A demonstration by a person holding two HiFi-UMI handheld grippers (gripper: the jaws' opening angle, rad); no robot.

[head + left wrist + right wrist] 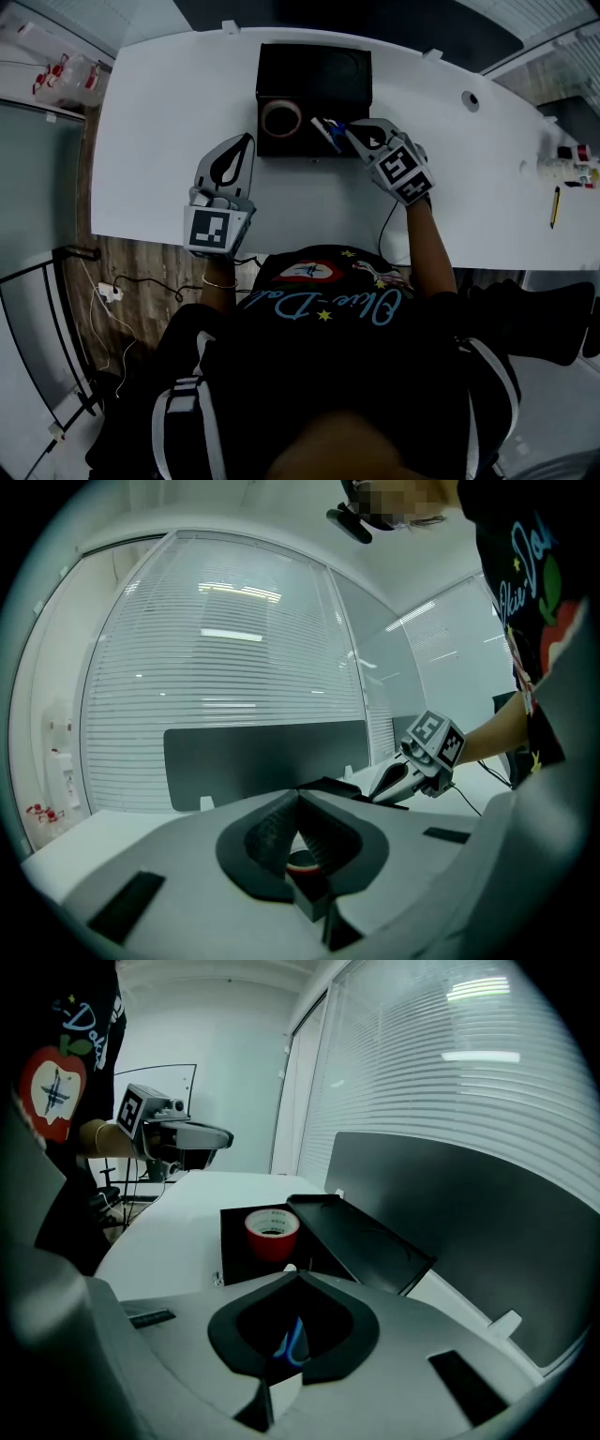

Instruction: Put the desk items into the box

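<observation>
Right gripper [349, 131], at the front right edge of the box [314, 150]: jaws clamped on a small blue-and-white item [328, 133], held over the box's rim. Left gripper [248, 139], jaws together and empty, on the desk [159, 112] just beside the box's left front corner. Box with lid [319, 70] laid open behind; red tape roll [280, 119] upright inside, left.
</observation>
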